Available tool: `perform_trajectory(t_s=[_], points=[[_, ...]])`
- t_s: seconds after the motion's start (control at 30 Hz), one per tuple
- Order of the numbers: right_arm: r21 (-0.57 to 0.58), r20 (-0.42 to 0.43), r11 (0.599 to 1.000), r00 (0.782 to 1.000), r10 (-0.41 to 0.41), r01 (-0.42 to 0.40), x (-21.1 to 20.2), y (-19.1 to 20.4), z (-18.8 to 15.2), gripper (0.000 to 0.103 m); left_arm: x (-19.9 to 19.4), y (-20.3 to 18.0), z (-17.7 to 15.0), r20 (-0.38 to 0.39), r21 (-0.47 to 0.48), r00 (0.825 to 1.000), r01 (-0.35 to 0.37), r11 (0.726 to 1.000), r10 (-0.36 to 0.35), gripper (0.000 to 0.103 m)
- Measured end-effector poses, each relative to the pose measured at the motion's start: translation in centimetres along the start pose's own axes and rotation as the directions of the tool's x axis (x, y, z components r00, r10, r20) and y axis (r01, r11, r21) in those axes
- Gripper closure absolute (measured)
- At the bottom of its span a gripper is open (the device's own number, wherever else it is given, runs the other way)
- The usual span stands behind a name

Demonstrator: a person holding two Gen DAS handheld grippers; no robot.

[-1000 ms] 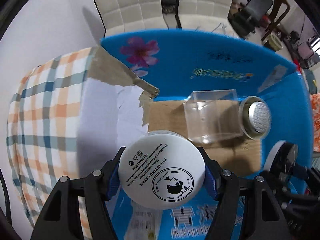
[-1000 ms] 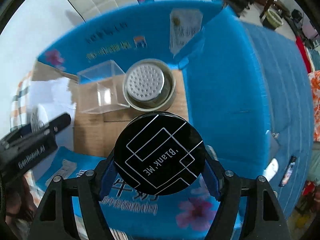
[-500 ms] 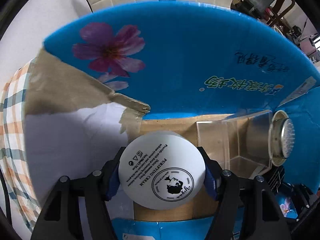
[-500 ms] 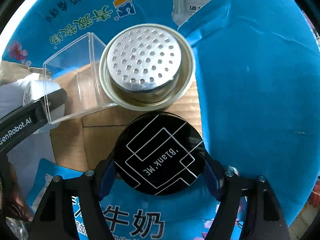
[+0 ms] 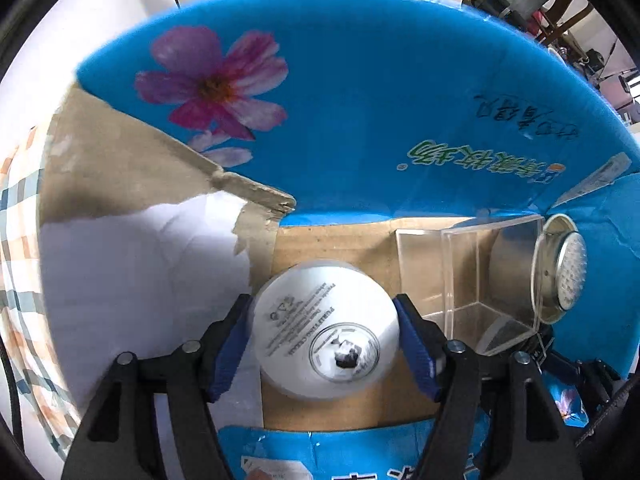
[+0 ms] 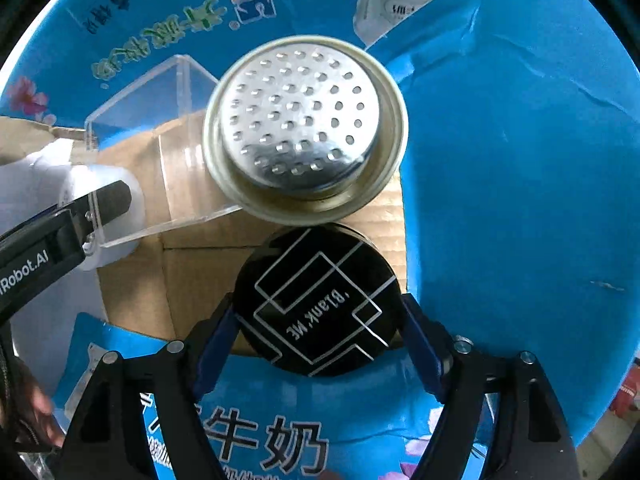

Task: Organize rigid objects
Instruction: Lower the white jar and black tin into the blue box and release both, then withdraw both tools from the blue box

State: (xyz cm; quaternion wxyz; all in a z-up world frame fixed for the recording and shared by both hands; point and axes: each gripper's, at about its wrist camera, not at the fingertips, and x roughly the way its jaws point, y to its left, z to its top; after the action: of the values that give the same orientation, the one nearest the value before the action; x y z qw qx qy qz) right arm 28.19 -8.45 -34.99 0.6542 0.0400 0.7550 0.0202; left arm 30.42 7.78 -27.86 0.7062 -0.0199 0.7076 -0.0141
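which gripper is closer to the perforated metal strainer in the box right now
Right. The right gripper, around the black jar, sits just in front of the metal strainer, the jar's edge nearly meeting its rim. The left gripper, with the white cream jar, is beyond the clear acrylic box.

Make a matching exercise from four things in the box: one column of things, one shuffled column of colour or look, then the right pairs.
Things
1. cream jar, between the fingers of the left gripper
2. round case, between the fingers of the right gripper
3. strainer
4. square container

Look
A. clear, see-through walls
B. black with thin white lines
C. shiny metal with many small holes
D. white with a round printed emblem

Pairs: 1-D, 2-B, 3-C, 4-A
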Motion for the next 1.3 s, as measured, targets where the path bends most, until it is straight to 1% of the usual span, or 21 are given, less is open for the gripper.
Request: perform_trajectory(t_s=[0.07,0.13,0.17,0.2,0.23,0.27,0.3,0.37,0.5,0.57,0.67,0.7,0.73,0.8,0.83,0.97,1.13,1.3], points=[[-0.014,0.004,1.000,1.000,0.014,-0.014,-0.5,0.0,-0.4,0.011,-0.6,0.1,-0.3,0.005,0.008,1.000,-0.002,1.000,0.002,0.030],[-0.022,0.008,0.999,0.999,0.032,-0.031,-1.2,-0.2,-1.0,0.008,-1.4,0.3,-0.7,0.005,0.004,1.000,0.022,1.000,-0.022,0.023],[-0.028,0.012,0.999,0.999,0.034,-0.033,-1.7,-0.3,-1.4,0.007,-1.9,0.4,-1.1,0.014,0.000,1.000,0.027,1.000,-0.027,0.022],[-0.034,0.021,0.999,0.999,0.034,-0.033,-2.0,-0.4,-1.8,0.007,-2.5,0.4,-1.4,0.027,0.002,0.999,0.023,1.000,-0.023,0.015],[-0.039,0.030,0.999,0.999,0.034,-0.033,-2.4,-0.6,-2.3,0.005,-3.1,0.4,-1.7,0.044,0.005,0.999,0.010,1.000,-0.010,0.000],[-0.046,0.044,0.998,0.998,0.036,-0.034,-3.0,-0.7,-2.8,0.000,-3.7,0.4,-2.1,0.063,0.007,0.998,-0.011,1.000,0.011,0.000],[-0.055,0.058,0.998,0.998,0.033,-0.030,-3.6,-0.7,-3.3,0.000,-4.4,0.5,-2.6,0.084,0.009,0.996,-0.022,1.000,0.021,0.000],[-0.070,0.092,0.997,0.995,0.026,-0.020,-5.1,-0.8,-4.3,0.000,-5.3,0.6,-3.8,0.100,-0.001,0.995,-0.006,1.000,0.006,0.000],[-0.092,0.145,0.995,0.988,0.045,-0.032,-8.3,-0.9,-6.4,0.000,-7.8,1.3,-6.5,0.151,-0.014,0.988,-0.001,1.000,0.003,0.000],[-0.105,0.179,0.994,0.983,0.049,-0.030,-10.0,-1.0,-7.7,0.000,-9.1,1.2,-7.2,0.177,-0.022,0.984,0.001,1.000,0.003,0.000],[-0.123,0.223,0.992,0.973,0.060,-0.033,-13.0,-0.5,-9.5,0.000,-11.2,0.0,-7.9,0.213,-0.028,0.977,-0.006,1.000,0.011,0.000],[-0.127,0.234,0.991,0.970,0.065,-0.035,-13.8,-1.0,-10.3,0.000,-12.3,0.0,-8.7,0.231,-0.028,0.973,-0.003,1.000,0.009,0.000],[-0.134,0.246,0.990,0.967,0.072,-0.039,-14.5,-1.1,-10.9,0.000,-12.7,-0.2,-8.6,0.239,-0.029,0.971,-0.003,1.000,0.010,0.000],[-0.143,0.277,0.989,0.958,0.075,-0.036,-16.5,-1.1,-12.0,0.000,-14.4,-0.3,-9.7,0.266,-0.029,0.964,0.000,1.000,0.008,0.000],[-0.149,0.293,0.988,0.953,0.077,-0.034,-16.9,-1.0,-12.5,0.000,-15.4,-0.4,-10.3,0.279,-0.028,0.960,-0.001,1.000,0.009,0.000],[-0.168,0.356,0.985,0.930,0.093,-0.035,-20.8,-1.1,-14.8,0.000,-18.0,-0.9,-11.5,0.329,-0.035,0.944,0.003,0.999,0.008,0.000],[-0.179,0.399,0.983,0.910,0.116,-0.047,-23.7,-1.4,-16.5,0.000,-21.9,-1.8,-13.4,0.388,-0.023,0.922,0.015,1.000,-0.004,0.000],[-0.192,0.435,0.979,0.889,0.145,-0.065,-27.0,-1.8,-18.8,0.000,-24.4,-2.4,-14.9,0.426,-0.022,0.905,0.023,0.999,-0.012,0.000]])
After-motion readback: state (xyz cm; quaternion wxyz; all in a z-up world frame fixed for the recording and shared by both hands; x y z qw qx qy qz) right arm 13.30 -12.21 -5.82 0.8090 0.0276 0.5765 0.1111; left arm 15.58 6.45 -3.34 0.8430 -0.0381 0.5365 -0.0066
